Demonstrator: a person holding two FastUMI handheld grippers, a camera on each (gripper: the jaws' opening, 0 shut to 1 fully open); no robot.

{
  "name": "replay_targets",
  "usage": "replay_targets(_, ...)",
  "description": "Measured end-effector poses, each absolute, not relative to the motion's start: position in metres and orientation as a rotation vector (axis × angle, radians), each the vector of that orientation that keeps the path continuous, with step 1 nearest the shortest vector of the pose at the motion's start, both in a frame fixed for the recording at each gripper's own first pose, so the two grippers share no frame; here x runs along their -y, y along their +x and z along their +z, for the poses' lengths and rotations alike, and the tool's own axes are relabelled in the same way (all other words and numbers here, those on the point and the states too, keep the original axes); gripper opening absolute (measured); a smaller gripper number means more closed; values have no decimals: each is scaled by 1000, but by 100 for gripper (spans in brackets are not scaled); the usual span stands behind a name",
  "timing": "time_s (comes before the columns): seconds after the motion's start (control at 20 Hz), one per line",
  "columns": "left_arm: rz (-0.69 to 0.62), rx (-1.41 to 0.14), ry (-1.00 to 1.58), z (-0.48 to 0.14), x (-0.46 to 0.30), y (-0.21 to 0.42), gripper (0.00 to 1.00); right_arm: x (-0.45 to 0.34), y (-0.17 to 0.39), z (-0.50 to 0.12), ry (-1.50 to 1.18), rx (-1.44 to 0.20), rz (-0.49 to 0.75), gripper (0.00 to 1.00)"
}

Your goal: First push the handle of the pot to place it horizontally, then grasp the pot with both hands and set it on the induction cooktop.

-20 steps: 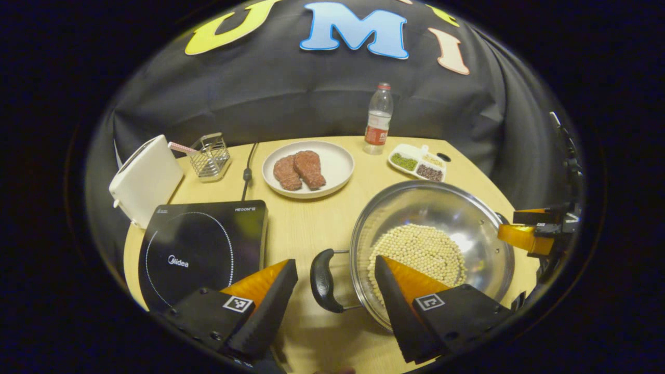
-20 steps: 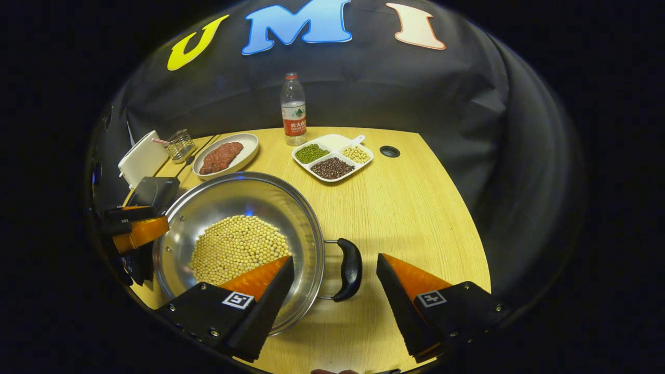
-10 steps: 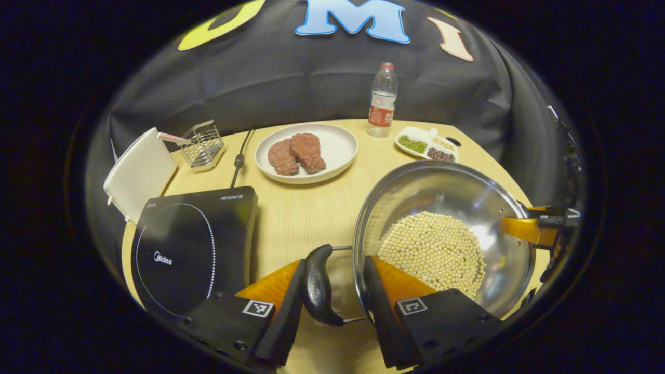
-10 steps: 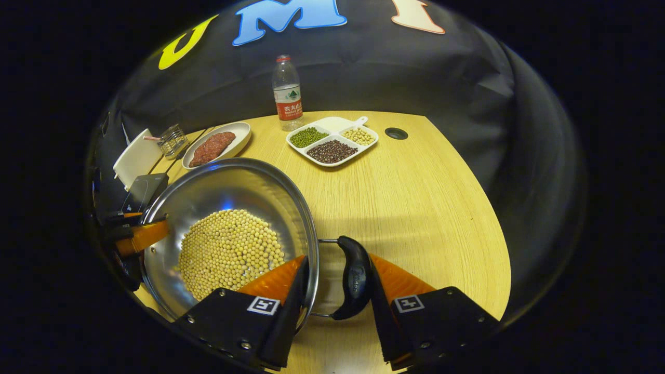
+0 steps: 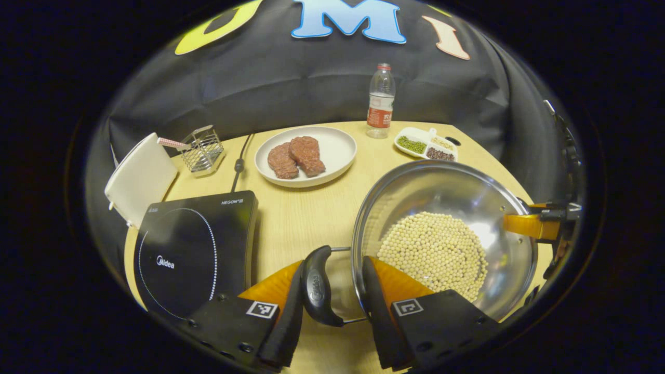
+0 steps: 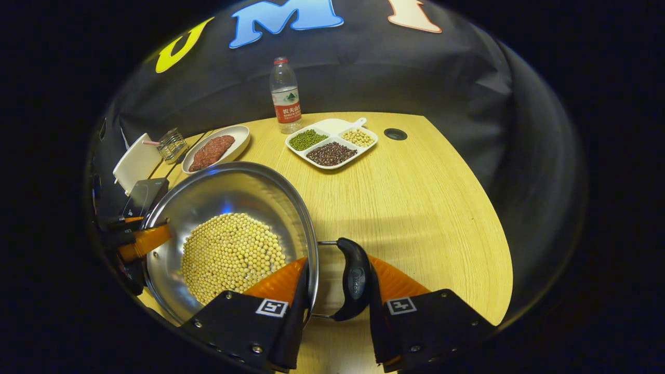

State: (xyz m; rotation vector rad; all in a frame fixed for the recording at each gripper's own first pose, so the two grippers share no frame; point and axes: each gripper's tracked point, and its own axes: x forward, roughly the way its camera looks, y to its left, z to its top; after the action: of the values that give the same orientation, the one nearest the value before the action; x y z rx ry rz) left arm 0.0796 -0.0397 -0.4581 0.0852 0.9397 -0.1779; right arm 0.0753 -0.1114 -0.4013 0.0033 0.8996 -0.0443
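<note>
On the bench (image 6: 415, 208), we grasp the pot (image 5: 441, 208) by its two side handles, jaws clenched; cooktop (image 5: 192, 249) reads "Midea".

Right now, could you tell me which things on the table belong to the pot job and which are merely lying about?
Part of the job:
- pot of beans
- its two handles
- induction cooktop
- left gripper
- right gripper

Lying about:
- plate of meat
- water bottle
- divided dish
- wire basket
- white appliance
</note>
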Motion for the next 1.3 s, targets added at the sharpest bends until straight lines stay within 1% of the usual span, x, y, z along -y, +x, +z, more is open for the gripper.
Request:
replay_targets(0.1,-173,-935,78,-454,38,79,61,108,76,-395,0,-895,-43,54)
replay_targets(0.2,-174,-924,78,-445,32,80,61,105,77,-385,-11,-876,-49,54)
replay_targets(0.25,-173,-919,74,-438,29,81,67,102,77,-379,-11,-871,-53,54)
replay_targets(0.3,-173,-913,67,-431,27,82,64,99,75,-372,-4,-863,-57,54)
replay_targets(0.35,-176,-906,64,-423,24,83,67,96,73,-366,-1,-857,-61,54)
replay_targets(0.4,-182,-901,67,-414,22,83,64,93,71,-359,-2,-853,-64,54)
replay_targets(0.8,-193,-921,51,-372,-21,66,64,48,46,-320,-5,-852,-80,54)
replay_targets(0.85,-193,-922,54,-367,-28,65,60,40,43,-318,1,-851,-79,54)
replay_targets(0.95,-195,-920,60,-362,-46,62,60,23,39,-314,14,-853,-77,54)
replay_targets(1.0,-195,-919,61,-357,-55,60,64,15,37,-312,16,-853,-76,54)
replay_targets(1.1,-195,-916,62,-352,-72,57,64,-1,35,-310,19,-851,-74,54)
replay_targets(1.15,-195,-913,61,-349,-80,55,60,-9,34,-308,19,-850,-72,54)
replay_targets(1.2,-194,-911,60,-347,-89,55,64,-17,35,-306,19,-846,-70,54)
replay_targets(1.3,-191,-912,56,-345,-105,52,62,-32,33,-305,15,-847,-67,54)
